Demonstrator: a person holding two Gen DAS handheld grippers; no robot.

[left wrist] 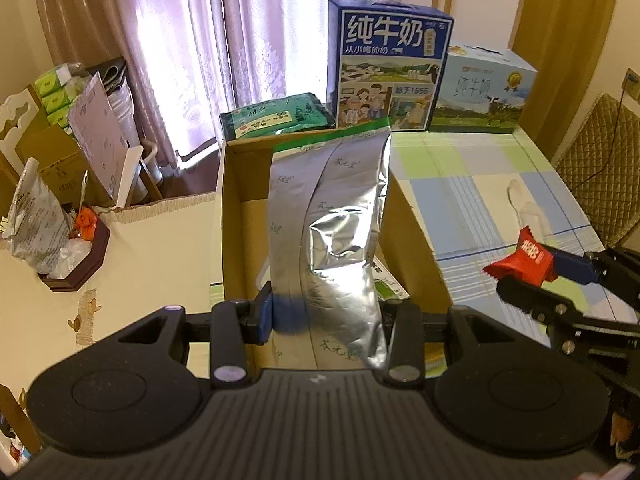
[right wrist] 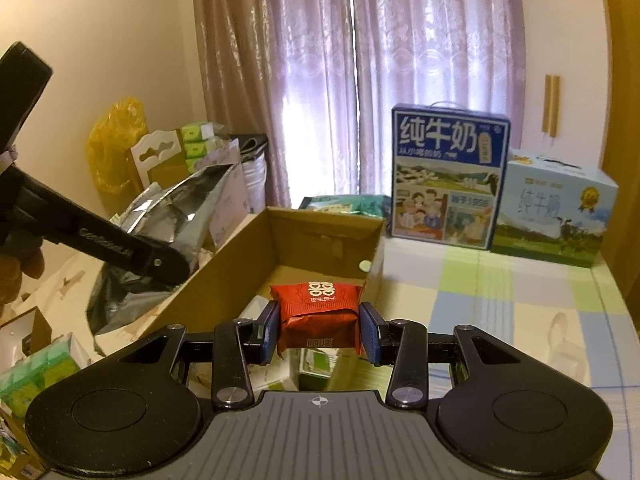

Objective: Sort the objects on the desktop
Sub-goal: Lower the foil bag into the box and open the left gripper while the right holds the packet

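Both loads over the cardboard box (right wrist: 320,240)

My left gripper (left wrist: 326,318) pinches the limp, crinkly foil pouch (left wrist: 332,216) low at frame centre; my right gripper (right wrist: 319,330) squeezes the soft red packet (right wrist: 318,312).

Each hand-held gripper is matte black plastic. The left hand-held gripper (left wrist: 326,316) has a ribbed grey plate with a small crosshair mark, two round discs, silver screw heads and blue finger pads (left wrist: 265,316). The right hand-held gripper (right wrist: 320,330) looks identical, pads (right wrist: 372,334) blue too.
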